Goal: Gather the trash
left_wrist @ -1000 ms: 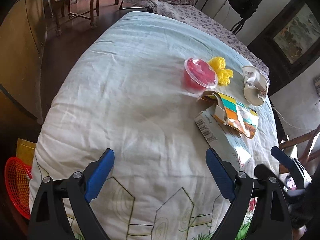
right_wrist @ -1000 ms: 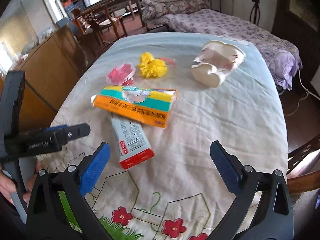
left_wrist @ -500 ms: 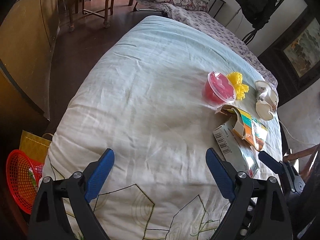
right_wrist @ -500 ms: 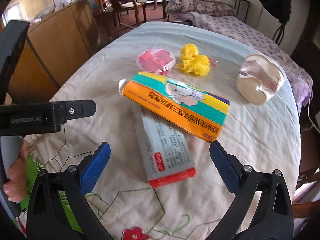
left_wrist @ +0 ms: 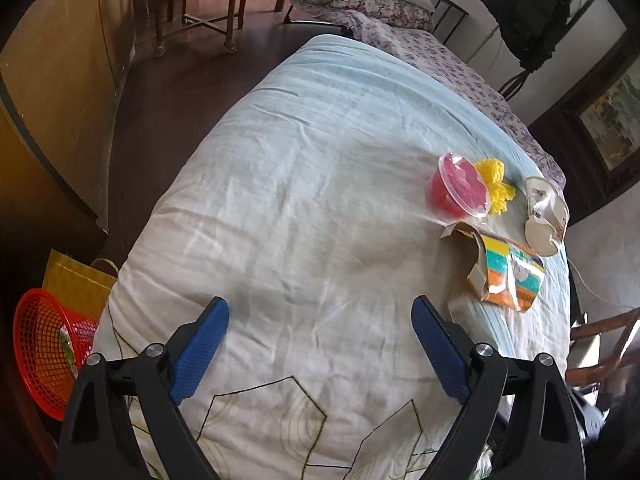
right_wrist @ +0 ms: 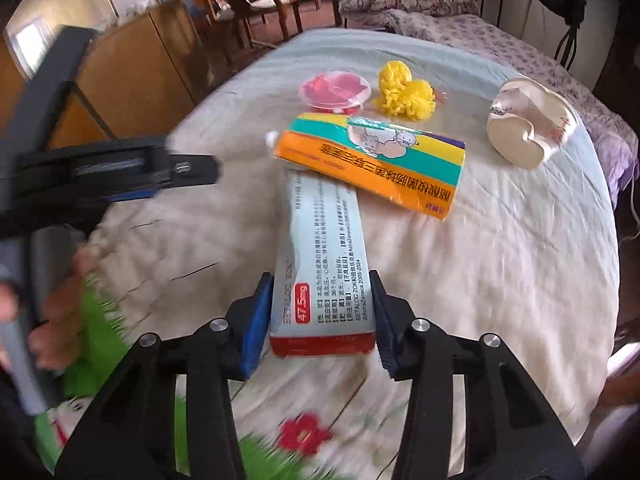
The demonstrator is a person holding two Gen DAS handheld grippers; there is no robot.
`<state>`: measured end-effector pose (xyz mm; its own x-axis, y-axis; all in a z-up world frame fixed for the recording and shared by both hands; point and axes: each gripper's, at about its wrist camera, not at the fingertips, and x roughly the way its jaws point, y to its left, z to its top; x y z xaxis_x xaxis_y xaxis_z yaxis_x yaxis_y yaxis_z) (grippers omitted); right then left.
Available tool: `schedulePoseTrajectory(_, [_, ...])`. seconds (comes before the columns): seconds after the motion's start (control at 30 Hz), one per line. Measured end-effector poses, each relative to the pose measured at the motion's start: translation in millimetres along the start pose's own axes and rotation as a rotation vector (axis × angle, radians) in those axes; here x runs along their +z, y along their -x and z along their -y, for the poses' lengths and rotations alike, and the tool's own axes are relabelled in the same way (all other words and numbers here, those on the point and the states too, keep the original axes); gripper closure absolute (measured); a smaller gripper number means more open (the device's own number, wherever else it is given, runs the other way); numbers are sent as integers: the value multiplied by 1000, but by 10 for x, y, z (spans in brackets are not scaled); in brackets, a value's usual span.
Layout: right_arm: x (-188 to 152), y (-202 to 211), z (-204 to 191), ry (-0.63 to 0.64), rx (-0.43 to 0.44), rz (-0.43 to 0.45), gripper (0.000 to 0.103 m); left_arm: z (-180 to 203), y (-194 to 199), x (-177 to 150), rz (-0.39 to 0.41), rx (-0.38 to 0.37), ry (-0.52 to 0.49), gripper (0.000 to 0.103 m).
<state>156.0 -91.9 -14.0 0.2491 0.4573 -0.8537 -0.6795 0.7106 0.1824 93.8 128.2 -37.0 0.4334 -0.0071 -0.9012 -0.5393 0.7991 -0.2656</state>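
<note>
A white medicine box with a red end (right_wrist: pixel 324 272) lies on the cloth-covered table (left_wrist: pixel 300 200). My right gripper (right_wrist: pixel 320 280) has its jaws closing, and the blue pads touch both long sides of the box near its red end. The box's far end lies under an orange and green carton (right_wrist: pixel 372 160). Behind that are a red jelly cup (right_wrist: pixel 336 90), a yellow pompom (right_wrist: pixel 404 94) and a crushed paper cup (right_wrist: pixel 528 132). My left gripper (left_wrist: pixel 320 316) stands open over bare cloth, with nothing between its fingers.
A red mesh basket (left_wrist: pixel 40 352) sits on the floor at the table's left, beside a yellow bag (left_wrist: pixel 76 284). A wooden cabinet (left_wrist: pixel 52 92) stands further left, a wooden chair (left_wrist: pixel 608 344) at the right edge. A bed (right_wrist: pixel 480 36) lies beyond the table.
My right gripper moved forward over the white medicine box and its jaws came in from wide open to both sides of it. The left gripper drifted slightly and stayed open.
</note>
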Motion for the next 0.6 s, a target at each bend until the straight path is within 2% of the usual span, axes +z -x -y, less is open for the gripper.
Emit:
schedulePoseTrajectory(0.13, [-115,218,7,-51,59,49,58,4,10,-9,8,13,-9,12])
schedulePoseTrajectory(0.33, [-288,521,33,-117,191,108,59,-14,18,-18,9,13,-2,12])
schedulePoseTrajectory(0.6, [-307,801,181,-179,170,188,60,34,26,-32,12,14,-20,12])
